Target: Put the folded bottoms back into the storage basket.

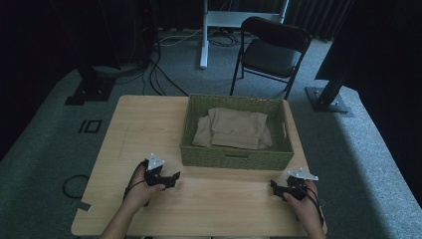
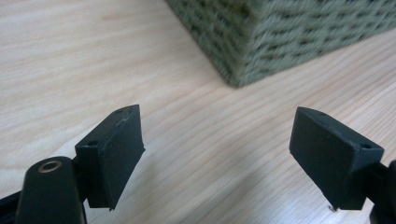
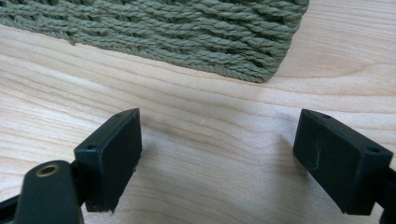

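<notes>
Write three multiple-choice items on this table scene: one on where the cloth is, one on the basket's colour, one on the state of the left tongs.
1. Where does the folded beige cloth lie?
A. On the bare wooden table
B. Inside the woven basket
C. On the folding chair

2. What colour is the woven rectangular basket?
A. Olive green
B. Bright red
C. White

3. How do the left tongs stand?
A. Shut on the cloth
B. Shut on the basket's rim
C. Open, nothing between them

Key: 1 B, the cloth sits within the basket's walls. 2 A, its weave is green. 3 C, light wooden table shows between the jaws.
</notes>
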The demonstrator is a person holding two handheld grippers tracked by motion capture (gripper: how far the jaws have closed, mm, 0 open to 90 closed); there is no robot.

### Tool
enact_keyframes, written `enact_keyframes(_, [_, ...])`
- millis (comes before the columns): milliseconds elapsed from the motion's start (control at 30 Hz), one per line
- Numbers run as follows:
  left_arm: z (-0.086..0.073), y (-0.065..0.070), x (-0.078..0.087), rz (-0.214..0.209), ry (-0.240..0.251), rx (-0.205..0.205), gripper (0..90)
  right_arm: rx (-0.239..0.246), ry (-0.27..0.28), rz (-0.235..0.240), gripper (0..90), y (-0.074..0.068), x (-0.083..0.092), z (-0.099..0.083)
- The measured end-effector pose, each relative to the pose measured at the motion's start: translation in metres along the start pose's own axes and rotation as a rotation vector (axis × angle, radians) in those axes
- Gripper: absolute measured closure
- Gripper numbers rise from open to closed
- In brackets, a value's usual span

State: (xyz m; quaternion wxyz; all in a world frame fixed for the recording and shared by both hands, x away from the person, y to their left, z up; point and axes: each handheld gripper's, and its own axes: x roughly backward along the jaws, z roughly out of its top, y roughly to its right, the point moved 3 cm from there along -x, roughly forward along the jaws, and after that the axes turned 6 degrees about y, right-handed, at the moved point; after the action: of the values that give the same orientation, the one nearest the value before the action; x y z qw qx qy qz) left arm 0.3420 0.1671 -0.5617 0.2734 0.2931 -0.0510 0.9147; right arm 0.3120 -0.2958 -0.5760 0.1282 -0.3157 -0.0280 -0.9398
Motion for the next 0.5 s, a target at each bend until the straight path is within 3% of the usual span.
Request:
enact_keyframes(267, [-0.011,0.004,-0.002,0.051,-0.064,-0.061,18.3,0.009,-0.007,-0.014,13.9,-0.002,0.000,0.000])
enact_keyframes(500, [-0.012,0.005,-0.003,0.065,-0.071,-0.053,16.1,0.009,-0.008,-0.013,13.7,-0.002,-0.001,0.000])
